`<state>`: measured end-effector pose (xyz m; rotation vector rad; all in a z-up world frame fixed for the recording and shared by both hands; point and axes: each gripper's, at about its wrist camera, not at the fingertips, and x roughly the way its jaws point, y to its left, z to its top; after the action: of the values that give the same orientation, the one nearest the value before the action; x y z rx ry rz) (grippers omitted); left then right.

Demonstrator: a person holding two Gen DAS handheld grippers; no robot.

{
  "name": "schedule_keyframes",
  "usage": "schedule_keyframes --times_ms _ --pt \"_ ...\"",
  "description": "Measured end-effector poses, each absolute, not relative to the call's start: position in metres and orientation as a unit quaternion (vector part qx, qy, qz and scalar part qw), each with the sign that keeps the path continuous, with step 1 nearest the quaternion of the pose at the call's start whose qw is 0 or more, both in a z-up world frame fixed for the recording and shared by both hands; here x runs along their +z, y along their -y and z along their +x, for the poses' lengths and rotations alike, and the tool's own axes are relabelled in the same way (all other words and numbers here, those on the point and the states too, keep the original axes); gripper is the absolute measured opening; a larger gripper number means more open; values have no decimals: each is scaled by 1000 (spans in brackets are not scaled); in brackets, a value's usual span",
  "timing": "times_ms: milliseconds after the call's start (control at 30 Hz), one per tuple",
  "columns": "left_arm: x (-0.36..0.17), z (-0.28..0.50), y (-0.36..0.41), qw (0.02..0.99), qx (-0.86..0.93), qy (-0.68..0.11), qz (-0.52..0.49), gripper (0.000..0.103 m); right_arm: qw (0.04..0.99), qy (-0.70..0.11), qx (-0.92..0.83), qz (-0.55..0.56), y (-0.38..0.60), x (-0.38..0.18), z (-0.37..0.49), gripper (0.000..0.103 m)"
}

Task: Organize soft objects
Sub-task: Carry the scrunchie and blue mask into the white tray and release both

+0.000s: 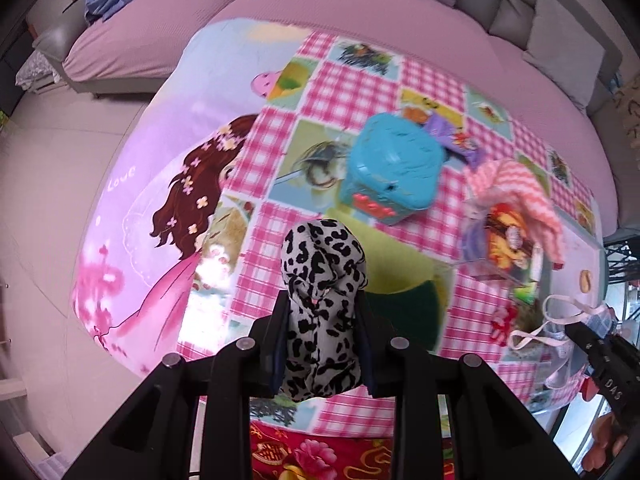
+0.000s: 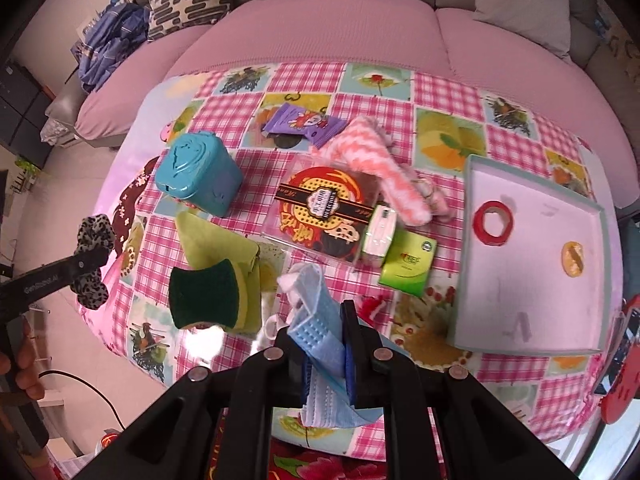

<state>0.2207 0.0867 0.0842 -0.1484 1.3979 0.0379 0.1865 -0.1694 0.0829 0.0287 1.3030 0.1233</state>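
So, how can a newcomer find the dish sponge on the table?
Find the teal lidded box on the checked tablecloth. Nearer the camera lies a lime-green cloth; the sponge rests on it. Only it has a dark green top over a yellow layer.

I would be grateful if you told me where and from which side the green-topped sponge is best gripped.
Grip the sponge across its narrowed waist, coming down from above. It lies flat with the dark green scouring face up, and its long sides curve inward at the middle, so the fingers would likely seat there. Its right edge rests against the folded green cloth, so take care not to pinch the cloth as well.
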Motion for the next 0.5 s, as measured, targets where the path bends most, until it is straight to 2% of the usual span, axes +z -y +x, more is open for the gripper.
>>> schedule_keyframes --times_ms 500 --pt "110 223 30 769 -74 -633 -47 30 798 -600 -3 54 274 97 165 13"
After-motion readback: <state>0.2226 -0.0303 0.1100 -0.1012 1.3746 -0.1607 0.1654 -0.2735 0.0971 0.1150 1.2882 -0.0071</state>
